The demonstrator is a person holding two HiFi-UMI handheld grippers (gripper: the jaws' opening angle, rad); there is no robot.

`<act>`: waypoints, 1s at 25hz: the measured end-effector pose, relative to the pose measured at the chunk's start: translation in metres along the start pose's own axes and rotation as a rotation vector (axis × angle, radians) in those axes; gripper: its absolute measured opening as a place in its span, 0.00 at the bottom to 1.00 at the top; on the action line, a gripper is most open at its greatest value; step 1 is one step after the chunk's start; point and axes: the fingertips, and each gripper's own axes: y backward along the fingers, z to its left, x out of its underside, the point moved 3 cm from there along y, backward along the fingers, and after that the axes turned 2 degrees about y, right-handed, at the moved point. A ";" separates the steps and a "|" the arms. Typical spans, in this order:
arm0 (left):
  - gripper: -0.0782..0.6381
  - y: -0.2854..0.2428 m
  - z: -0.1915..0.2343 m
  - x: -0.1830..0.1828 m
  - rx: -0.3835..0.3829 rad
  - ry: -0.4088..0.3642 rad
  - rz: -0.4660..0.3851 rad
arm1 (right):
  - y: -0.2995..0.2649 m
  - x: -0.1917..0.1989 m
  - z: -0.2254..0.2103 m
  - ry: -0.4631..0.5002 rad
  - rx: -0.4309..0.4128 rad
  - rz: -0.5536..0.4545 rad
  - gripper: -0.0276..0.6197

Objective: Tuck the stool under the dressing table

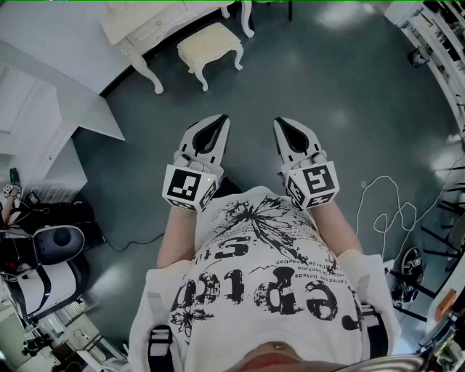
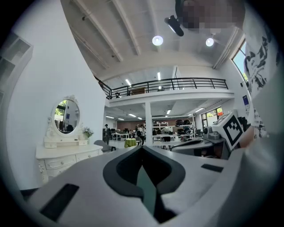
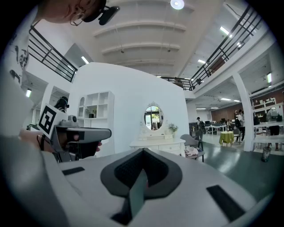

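left tongs [image 1: 219,120]: closed, the jaw tips pressed together with nothing between them; held out in front of the person's chest, pointing to 12 o'clock
right tongs [image 1: 280,122]: also closed and empty; at 3 o'clock of the left tongs, near them but not touching
stool [image 1: 209,45]: cream cushioned top on white curved legs; stands upright on the floor at 11 o'clock of both tongs, well apart from them, out in the open just beside the dressing counter and not beneath it
dressing counter [image 1: 156,22]: white, with curved legs and drawers; against the wall at 11 o'clock in the head view, just past the stool
mirror [image 3: 153,117]: oval, upright on the dressing counter; at 12 o'clock in the right gripper view
floor [image 1: 327,87]: dark and glossy
cable [image 1: 385,211]: white, looped on the floor at 4 o'clock of the right tongs
shirt [image 1: 269,290]: white with black print, at 6 o'clock in the head view
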 end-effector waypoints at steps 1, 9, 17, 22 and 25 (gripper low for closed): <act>0.14 -0.002 0.003 -0.001 0.001 0.002 0.001 | -0.003 -0.001 0.000 0.002 0.000 0.001 0.07; 0.14 -0.010 0.011 0.001 0.002 0.011 0.008 | -0.009 0.001 -0.006 -0.006 0.018 0.007 0.07; 0.14 -0.020 0.016 0.014 -0.009 0.058 0.030 | -0.007 0.010 -0.021 -0.023 0.055 0.021 0.07; 0.14 -0.033 0.032 0.025 -0.014 0.079 0.052 | -0.024 0.020 -0.033 -0.028 0.069 0.045 0.07; 0.14 -0.049 0.052 0.030 -0.007 0.081 0.062 | -0.048 0.022 -0.044 -0.030 0.083 0.057 0.07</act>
